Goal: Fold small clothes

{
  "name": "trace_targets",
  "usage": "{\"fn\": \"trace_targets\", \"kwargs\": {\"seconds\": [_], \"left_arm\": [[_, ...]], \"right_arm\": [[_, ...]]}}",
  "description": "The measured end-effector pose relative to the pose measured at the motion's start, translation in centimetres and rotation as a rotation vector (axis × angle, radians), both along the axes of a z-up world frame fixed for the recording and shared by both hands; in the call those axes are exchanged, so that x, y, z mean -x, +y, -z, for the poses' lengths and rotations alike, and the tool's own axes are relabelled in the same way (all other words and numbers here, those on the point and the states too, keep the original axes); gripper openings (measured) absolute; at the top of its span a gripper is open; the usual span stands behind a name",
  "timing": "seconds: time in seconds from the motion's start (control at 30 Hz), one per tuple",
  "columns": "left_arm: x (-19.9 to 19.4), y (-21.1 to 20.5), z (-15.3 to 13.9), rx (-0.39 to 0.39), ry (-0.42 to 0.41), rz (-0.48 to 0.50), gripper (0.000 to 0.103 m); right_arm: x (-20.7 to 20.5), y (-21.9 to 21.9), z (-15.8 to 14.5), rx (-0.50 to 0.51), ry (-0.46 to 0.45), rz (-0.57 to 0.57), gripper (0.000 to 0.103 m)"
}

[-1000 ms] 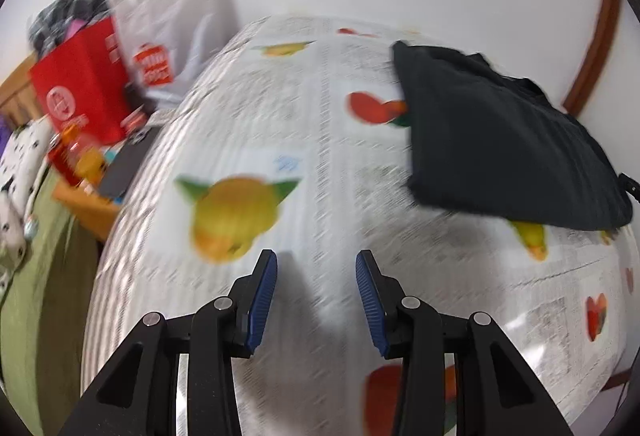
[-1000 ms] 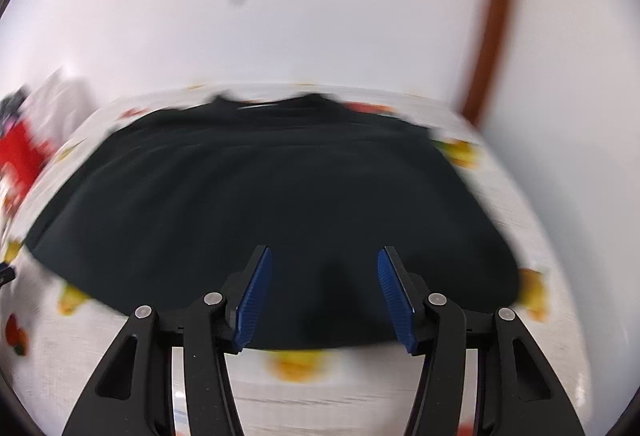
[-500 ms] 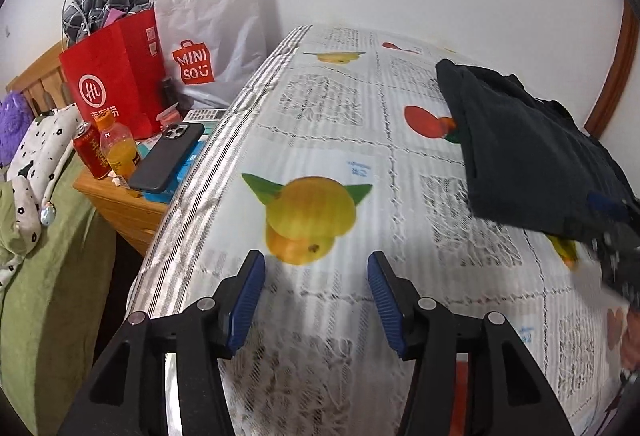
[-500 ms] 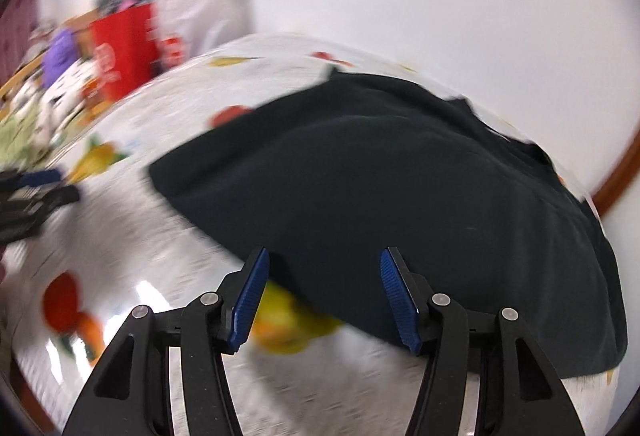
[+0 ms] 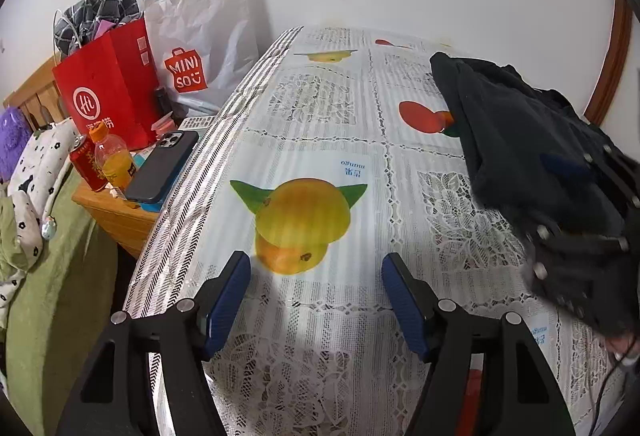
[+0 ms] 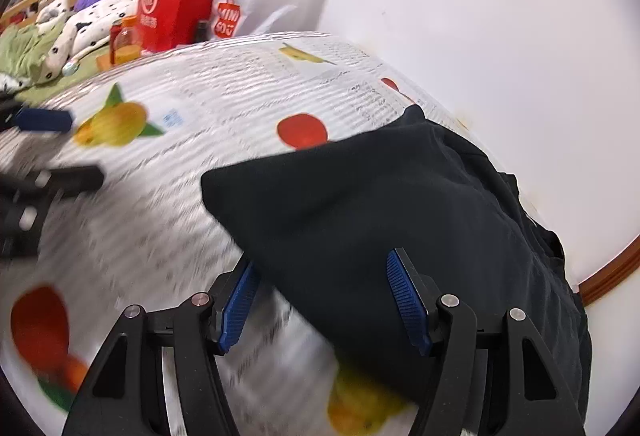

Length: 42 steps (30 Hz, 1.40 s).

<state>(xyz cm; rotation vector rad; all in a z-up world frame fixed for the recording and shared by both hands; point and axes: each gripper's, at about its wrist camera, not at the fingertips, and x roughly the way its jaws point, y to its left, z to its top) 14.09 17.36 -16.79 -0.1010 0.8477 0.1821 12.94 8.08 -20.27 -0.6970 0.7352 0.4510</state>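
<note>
Dark garment (image 6: 384, 220) lies in a folded bundle on the right half of the table, on the fruit-print lace tablecloth (image 5: 320, 156), far edge close to the wall; it looks at least partly folded, though how many layers cannot be told. Right gripper (image 6: 324, 300) is wide open, holding nothing, low at the near edge of the garment, with one blue pad at the hem and the other over the cloth; the view is motion-blurred so contact is unclear. Left gripper (image 5: 316, 296) is also wide open and empty, hovering over bare tablecloth near the printed orange (image 5: 300, 220), well apart from the garment. Likely next step is a grab on the near edge or corner for another fold. Risks: the pinch could catch only the top layer, so the bundle unfolds on lift; the jaws could snag the lace cloth along with the fabric and drag the whole tablecloth; a one-sided grab with the left gripper this far off would leave the fold skewed. Phone (image 5: 164, 164), orange bottle (image 5: 114, 160) and red can (image 5: 86, 164) sit on the nightstand just beside the table's left edge, so a dragged tablecloth or a wide left swing could knock them.
</note>
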Motion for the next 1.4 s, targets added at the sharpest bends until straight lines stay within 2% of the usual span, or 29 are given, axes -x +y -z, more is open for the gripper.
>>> {"fn": "trace_targets", "kwargs": {"seconds": [0.07,0.13,0.2,0.3,0.4,0.47,0.53,0.6,0.67,0.77,0.83,0.93,1.07,1.2,1.3,1.4], "left_arm": [[0.0,0.0,0.0,0.001,-0.002,0.000,0.066],[0.1,0.0,0.0,0.001,-0.003,0.000,0.066],[0.0,-0.1,0.0,-0.007,0.000,-0.001,0.066],[0.0,-0.5,-0.1,-0.028,-0.002,-0.003,0.067],[-0.1,-1.0,-0.3,-0.015,0.001,-0.017,0.066],[-0.4,-1.6,-0.6,0.007,0.011,-0.007,0.065],[-0.9,-2.8,-1.2,0.041,0.007,0.026,0.066],[-1.1,-4.7,-2.1,0.034,-0.016,0.064,0.065],[-1.3,-6.4,-3.0,0.025,-0.042,0.100,0.066],[-1.9,-9.6,-4.0,0.041,-0.074,0.174,0.066],[-2.5,-11.9,-4.5,0.048,-0.090,0.229,0.066],[-3.2,-15.8,-4.8,0.052,-0.104,0.319,0.066],[-3.9,-20.9,-4.7,0.062,-0.092,0.440,0.066],[-4.6,-25.3,-4.4,0.101,-0.061,0.540,0.066],[-4.9,-27.9,-4.2,0.119,-0.036,0.610,0.066],[-5.1,-30.7,-3.4,0.093,-0.014,0.671,0.066]], "right_arm": [[-0.9,0.5,0.2,-0.011,-0.006,0.012,0.055],[-1.8,0.8,0.4,-0.033,0.007,0.027,0.034],[-2.4,1.0,0.4,-0.040,0.004,0.043,0.019],[-3.0,0.5,-0.8,-0.083,0.023,0.065,0.014],[-2.4,-1.3,-4.4,-0.180,-0.039,0.062,0.014],[-2.9,-3.5,-6.8,-0.284,-0.010,0.076,0.013],[-3.9,-7.0,-9.5,-0.409,0.014,0.109,0.013],[-4.8,-11.7,-12.2,-0.488,-0.033,0.174,0.013],[-5.3,-15.5,-13.6,-0.518,-0.089,0.237,0.013],[-6.1,-23.2,-15.0,-0.644,-0.098,0.347,0.013],[-5.8,-28.9,-14.9,-0.736,-0.120,0.444,0.013],[-5.0,-35.0,-13.2,-0.776,-0.130,0.564,0.013],[-3.9,-41.3,-8.5,-0.759,-0.028,0.734,0.015],[-2.9,-43.5,-6.2,-0.749,0.044,0.745,0.024],[-2.2,-43.4,-6.9,-0.677,-0.023,0.749,0.036],[-2.4,-43.6,-6.8,-0.663,-0.022,0.728,0.048]]}}
